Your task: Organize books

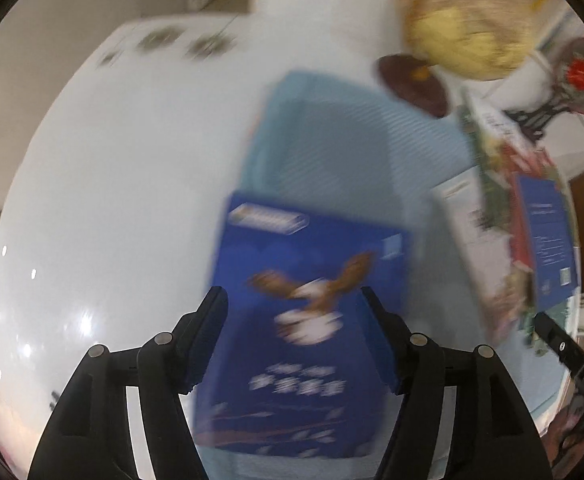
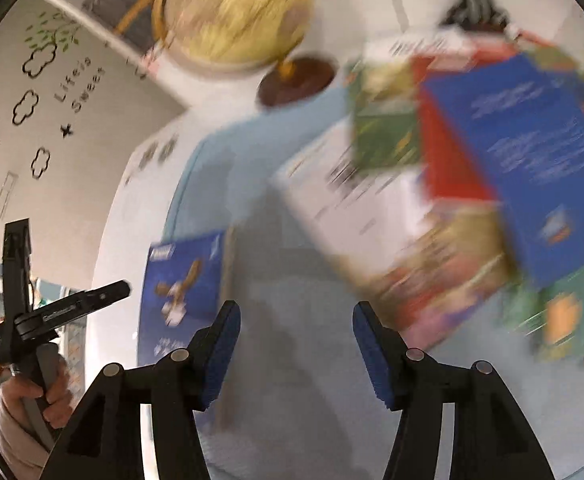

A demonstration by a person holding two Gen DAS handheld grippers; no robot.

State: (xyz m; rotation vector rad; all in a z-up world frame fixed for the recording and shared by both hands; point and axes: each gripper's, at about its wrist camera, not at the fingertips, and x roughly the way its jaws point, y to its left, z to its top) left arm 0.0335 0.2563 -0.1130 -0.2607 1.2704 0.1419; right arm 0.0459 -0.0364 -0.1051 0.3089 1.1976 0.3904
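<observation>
Both views are smeared with motion blur, so read this loosely. Your left gripper hangs above the blue book with the bird on its cover, which fills the lower centre of the left wrist view. The fingers stand apart on either side of the cover and nothing shows them pressing on it, so I read that book as let go. It lies on a pale blue mat on the white table.

Over to the right wrist view: your right gripper has its jaws spread too, with only mat between them. The same blue book sits lower left of the frame, and your left hand shows at the far lower left. The heap of books sprawls across the right half, at least 4 overlapping and skewed, a second blue one on top. A globe stands at the upper centre.

My read: 1 book is placed, the heap is not yet sorted. Next you need to steady a gripper over that top blue book, line the fingers up on one free edge, and close without dragging the ones beneath.
</observation>
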